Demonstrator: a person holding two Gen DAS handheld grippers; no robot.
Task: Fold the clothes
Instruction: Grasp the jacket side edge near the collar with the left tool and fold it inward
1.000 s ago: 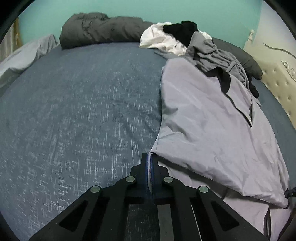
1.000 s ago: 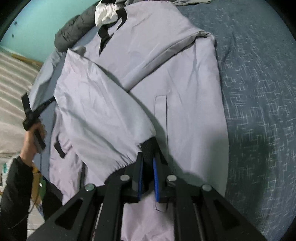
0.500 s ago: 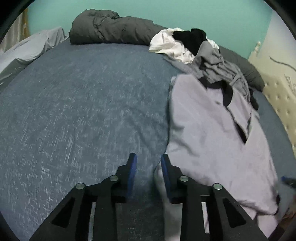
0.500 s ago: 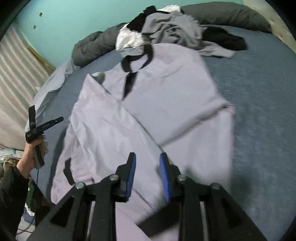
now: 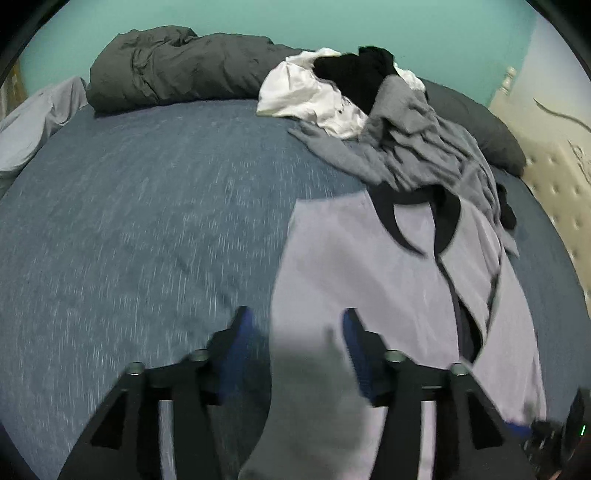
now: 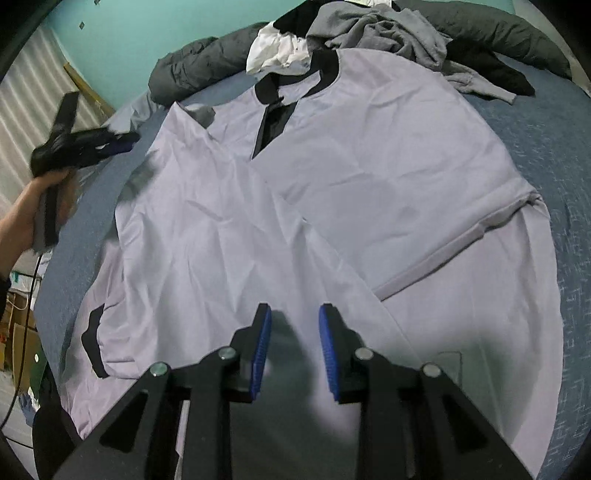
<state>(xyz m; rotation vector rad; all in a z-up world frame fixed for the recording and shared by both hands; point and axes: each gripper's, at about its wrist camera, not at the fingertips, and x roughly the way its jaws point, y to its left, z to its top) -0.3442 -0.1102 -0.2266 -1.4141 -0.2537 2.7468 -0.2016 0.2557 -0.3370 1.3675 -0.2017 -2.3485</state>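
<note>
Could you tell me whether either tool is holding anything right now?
Nothing is held: the left tool and right tool are open above the lilac jacket.

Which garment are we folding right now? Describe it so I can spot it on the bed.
On the blue bed, below the heap of crumpled clothes by the headboard, lies the lilac jacket, spread flat. Unlike the heap's grey, white and black pieces, it is pale, with a black collar and cuffs.

The jacket (image 6: 369,177) is pale lilac-grey with a black collar and cuffs, lying on a blue bedsheet (image 5: 129,221) flecked with white, beside a heap of grey, white and black clothes (image 5: 373,110), a charcoal duvet (image 5: 173,66) and a teal wall (image 5: 332,22).
</note>
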